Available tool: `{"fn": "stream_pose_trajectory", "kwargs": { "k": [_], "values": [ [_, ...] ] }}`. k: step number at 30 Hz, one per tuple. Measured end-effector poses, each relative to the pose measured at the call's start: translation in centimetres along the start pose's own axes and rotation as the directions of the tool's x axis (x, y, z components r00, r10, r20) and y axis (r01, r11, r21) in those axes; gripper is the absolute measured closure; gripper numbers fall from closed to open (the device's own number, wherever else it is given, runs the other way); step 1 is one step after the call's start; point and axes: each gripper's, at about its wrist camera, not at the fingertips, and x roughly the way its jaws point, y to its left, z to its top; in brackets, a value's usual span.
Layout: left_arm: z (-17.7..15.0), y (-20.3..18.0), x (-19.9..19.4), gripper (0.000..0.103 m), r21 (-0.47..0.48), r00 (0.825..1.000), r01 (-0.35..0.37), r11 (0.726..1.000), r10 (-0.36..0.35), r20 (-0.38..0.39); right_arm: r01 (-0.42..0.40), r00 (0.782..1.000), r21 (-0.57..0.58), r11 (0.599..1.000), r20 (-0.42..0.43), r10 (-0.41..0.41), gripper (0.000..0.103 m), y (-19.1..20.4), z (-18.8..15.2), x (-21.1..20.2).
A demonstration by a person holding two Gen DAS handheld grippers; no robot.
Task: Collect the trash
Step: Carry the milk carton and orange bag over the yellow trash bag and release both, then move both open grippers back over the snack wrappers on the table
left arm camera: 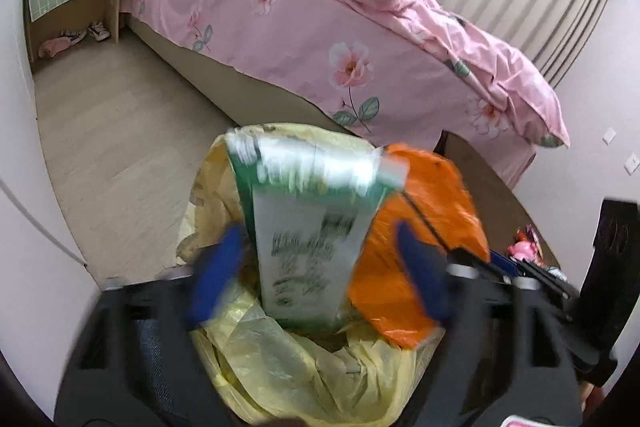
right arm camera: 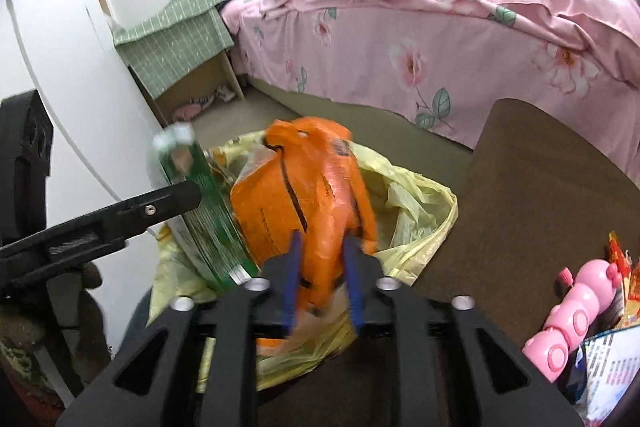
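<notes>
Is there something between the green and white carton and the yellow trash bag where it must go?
Nothing visible blocks it. The carton already stands in the mouth of the yellow bag, beside the orange bag, with the open left gripper around it.

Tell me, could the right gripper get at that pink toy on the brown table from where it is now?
Probably yes. The pink toy lies uncovered just right of the right gripper, but the orange bag sits between its fingers.
</notes>
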Motion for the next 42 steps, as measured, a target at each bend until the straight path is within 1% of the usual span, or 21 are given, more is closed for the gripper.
{"fn": "stream_pose_trajectory", "kwargs": {
  "k": [1,5,10,13,15,17,19,20,22,23,26,27,29,30,32,33,34,36,38,40,42],
  "values": [
    [0.1,-0.2,-0.4,0.017,0.007,1.0,-0.012,1.0,0.012,0.014,-0.004,1.0,0.001,1.0,0.009,0.004,0.057,-0.1,-0.1,-0.5],
    [0.3,-1.0,-2.4,0.017,0.023,0.996,-0.038,0.999,0.037,0.075,0.071,0.996,-0.038,0.997,0.056,-0.069,0.057,-0.2,-0.9,-3.6],
    [0.4,-2.2,-4.1,0.017,0.045,0.994,-0.001,0.999,-0.003,0.107,0.144,0.984,0.003,0.99,0.108,-0.144,0.057,-2.1,-3.2,-8.2],
    [-0.3,-4.0,-4.6,0.017,0.085,0.993,0.037,0.996,-0.046,0.105,0.223,0.965,0.041,0.974,0.131,-0.227,0.057,-3.6,-5.1,-11.1],
    [-1.0,-5.8,-4.8,0.017,0.123,0.992,0.067,0.99,-0.079,0.096,0.291,0.942,0.071,0.954,0.153,-0.298,0.056,-4.8,-6.5,-13.4],
    [-1.6,-7.4,-4.9,0.017,0.159,0.989,0.098,0.982,-0.113,0.09,0.327,0.922,0.102,0.939,0.18,-0.341,0.045,-5.9,-8.0,-15.4],
    [-2.4,-9.5,-5.1,0.017,0.205,0.985,0.137,0.969,-0.156,0.079,0.356,0.902,0.147,0.923,0.205,-0.381,0.041,-7.7,-9.8,-17.9],
    [-2.7,-10.2,-5.1,0.017,0.221,0.983,0.15,0.964,-0.17,0.075,0.363,0.898,0.163,0.917,0.202,-0.391,0.041,-8.2,-10.3,-18.6],
    [-3.8,-12.4,-5.1,0.017,0.268,0.975,0.184,0.945,-0.21,0.069,0.383,0.897,0.197,0.902,0.155,-0.414,0.041,-9.9,-11.9,-20.5],
    [-4.1,-13.3,-5.1,0.017,0.286,0.972,0.199,0.937,-0.226,0.064,0.406,0.89,0.205,0.891,0.135,-0.436,0.041,-10.6,-12.7,-21.3],
    [-5.7,-17.0,-4.3,0.017,0.364,0.953,0.292,0.884,-0.303,-0.029,0.531,0.817,0.236,0.814,0.113,-0.565,0.04,-12.4,-15.2,-23.9],
    [-6.5,-18.5,-4.1,0.017,0.396,0.944,0.322,0.86,-0.323,-0.066,0.549,0.802,0.256,0.796,0.109,-0.588,0.04,-13.4,-16.1,-24.7],
    [-7.7,-20.7,-3.8,0.017,0.442,0.932,0.358,0.823,-0.347,-0.109,0.548,0.798,0.29,0.785,0.102,-0.595,0.041,-14.7,-17.6,-25.8],
    [-8.6,-22.0,-3.6,0.017,0.467,0.924,0.379,0.799,-0.358,-0.136,0.558,0.788,0.3,0.773,0.099,-0.607,0.041,-15.3,-18.5,-26.1],
    [-9.8,-23.6,-3.1,0.017,0.493,0.913,0.406,0.769,-0.367,-0.179,0.592,0.767,0.292,0.751,0.085,-0.637,0.047,-16.3,-19.7,-25.8],
    [-10.5,-24.4,-2.9,0.017,0.51,0.909,0.415,0.753,-0.367,-0.198,0.602,0.763,0.28,0.748,0.074,-0.642,0.048,-16.6,-20.0,-25.4],
    [-11.1,-24.9,-2.8,0.017,0.524,0.908,0.418,0.742,-0.364,-0.208,0.612,0.76,0.265,0.745,0.064,-0.647,0.051,-16.9,-20.3,-25.0],
    [-12.2,-25.7,-2.5,0.017,0.552,0.906,0.422,0.719,-0.355,-0.23,0.657,0.733,0.213,0.723,0.04,-0.679,0.052,-17.3,-20.2,-23.5],
    [-12.9,-25.9,-2.3,0.017,0.565,0.905,0.424,0.707,-0.347,-0.245,0.7,0.7,0.175,0.692,0.024,-0.714,0.053,-17.6,-20.1,-22.4],
    [-13.2,-25.9,-2.0,0.017,0.566,0.904,0.427,0.705,-0.339,-0.259,0.723,0.679,0.164,0.671,0.008,-0.734,0.053,-18.4,-19.6,-21.4],
    [-13.1,-25.3,-1.9,0.017,0.557,0.905,0.426,0.713,-0.336,-0.262,0.744,0.66,0.16,0.649,-0.026,-0.751,0.053,-19.4,-19.2,-20.5]
  ]
}}
